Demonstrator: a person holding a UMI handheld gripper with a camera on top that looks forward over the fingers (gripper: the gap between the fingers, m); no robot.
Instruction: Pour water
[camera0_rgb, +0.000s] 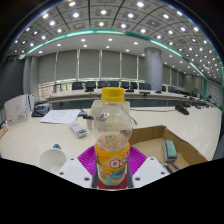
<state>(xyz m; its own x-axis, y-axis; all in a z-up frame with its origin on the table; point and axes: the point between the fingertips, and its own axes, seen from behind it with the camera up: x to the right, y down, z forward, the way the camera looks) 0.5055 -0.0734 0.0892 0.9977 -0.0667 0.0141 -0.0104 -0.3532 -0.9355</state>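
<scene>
Hand-held gripper (112, 172): clamped on 1 bottle (112, 135), upright, orange cap on. Cup (52, 160): on surface (30, 140), beside left finger. Pouring not begun; uncapping, tilting remain.

A clear plastic bottle with a yellow cap and an orange-and-yellow label (112, 135) stands upright at twelve o'clock from the gripper (112, 168), held between its two fingers, whose magenta pads (86, 158) press against the label on both sides. At about ten o'clock, just beside the left finger, sits a white paper cup (52, 159) on the pale table (30, 140). At two o'clock an open brown cardboard box (165, 140) holds a grey remote-like object (170, 150). Beyond, a white tissue packet (78, 127) lies on the table.
</scene>
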